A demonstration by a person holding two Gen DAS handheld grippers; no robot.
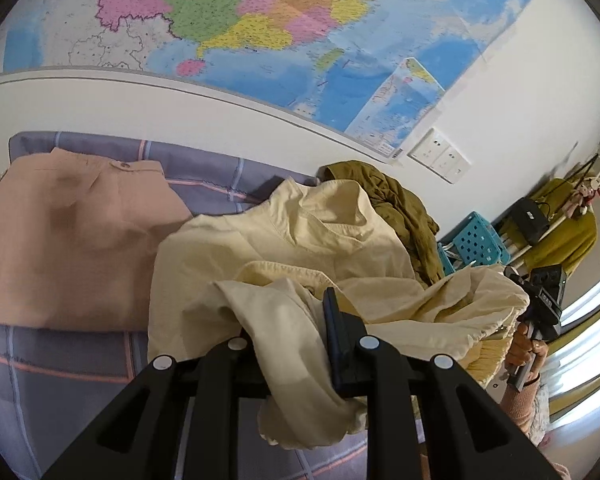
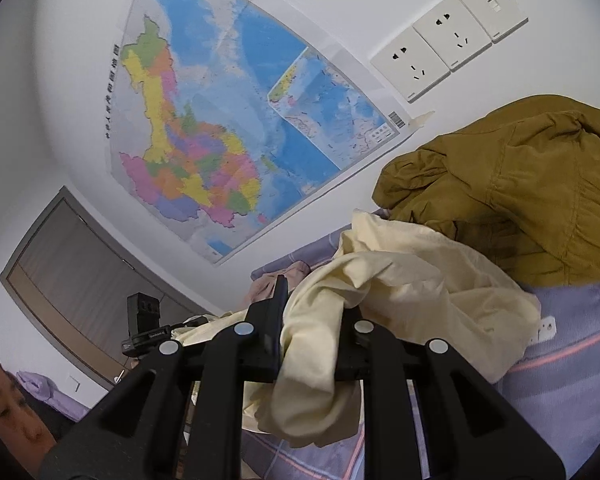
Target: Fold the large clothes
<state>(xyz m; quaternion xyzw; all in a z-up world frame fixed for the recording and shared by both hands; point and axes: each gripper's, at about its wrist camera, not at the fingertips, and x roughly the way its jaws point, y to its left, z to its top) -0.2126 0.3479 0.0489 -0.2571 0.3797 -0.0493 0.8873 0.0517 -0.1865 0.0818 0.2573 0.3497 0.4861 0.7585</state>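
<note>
Checked bedsheet [image 1: 40,356], wall map [image 1: 260,20], cream shirt [image 1: 260,248] clamped by both grippers

Soft daylight fills both views, brightest at the window [image 1: 588,320], which blows out to white glare on the left camera's right edge. The wall map [image 1: 260,32] bends sharply under fisheye distortion, dark corners framing each picture. Shadows stay faint; a face [image 2: 8,404] low in the right view blurs.

Both wrist views close, facing wall map [image 1: 236,20] (shared), tilted upward.
</note>
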